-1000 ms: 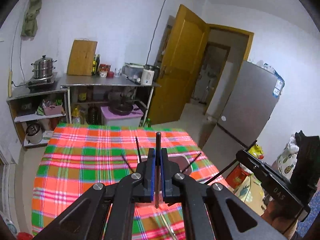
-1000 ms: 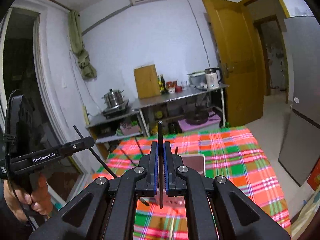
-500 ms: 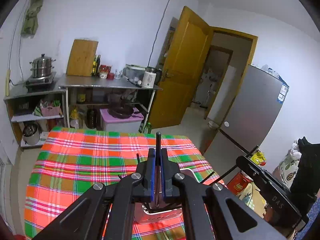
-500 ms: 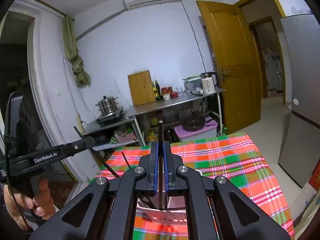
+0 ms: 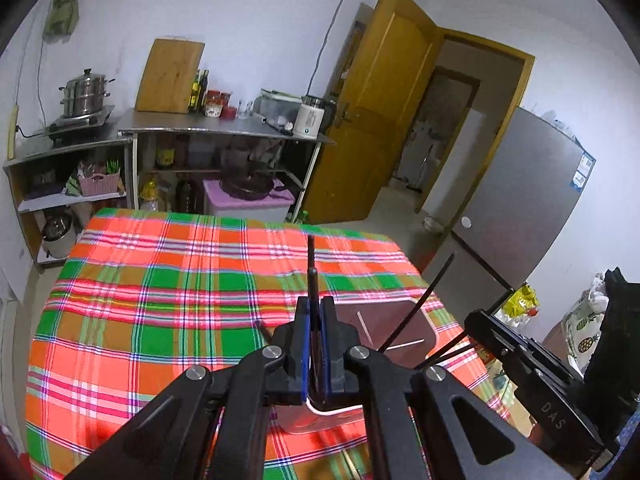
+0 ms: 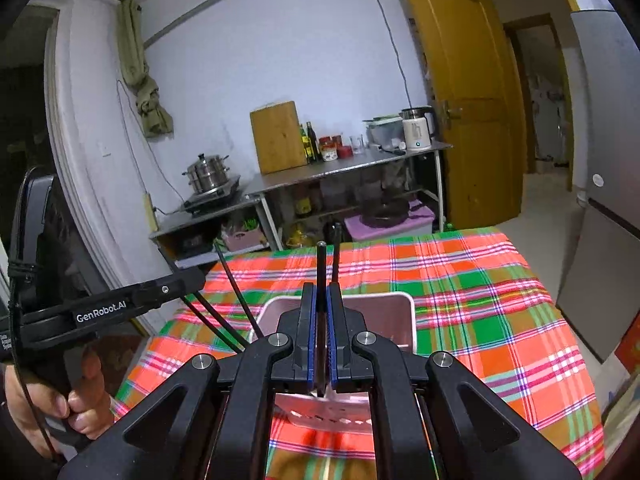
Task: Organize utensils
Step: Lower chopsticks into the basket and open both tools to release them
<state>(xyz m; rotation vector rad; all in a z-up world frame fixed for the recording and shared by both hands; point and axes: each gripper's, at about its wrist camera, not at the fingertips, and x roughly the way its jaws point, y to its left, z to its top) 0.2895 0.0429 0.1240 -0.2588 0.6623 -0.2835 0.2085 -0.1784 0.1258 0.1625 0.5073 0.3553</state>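
Lowering black chopsticks toward the pink holder at twelve o'clock, left gripper and right gripper each clamp one; next, judging by position, release inside.

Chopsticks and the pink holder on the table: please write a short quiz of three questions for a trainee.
1. True or false: the left gripper is shut on a black chopstick.
2. The pink utensil holder stands on: A) the steel counter B) the plaid tablecloth C) the floor.
3. Fill in: the right gripper is ___ on a second black chopstick.
Key: 1 true; 2 B; 3 shut.
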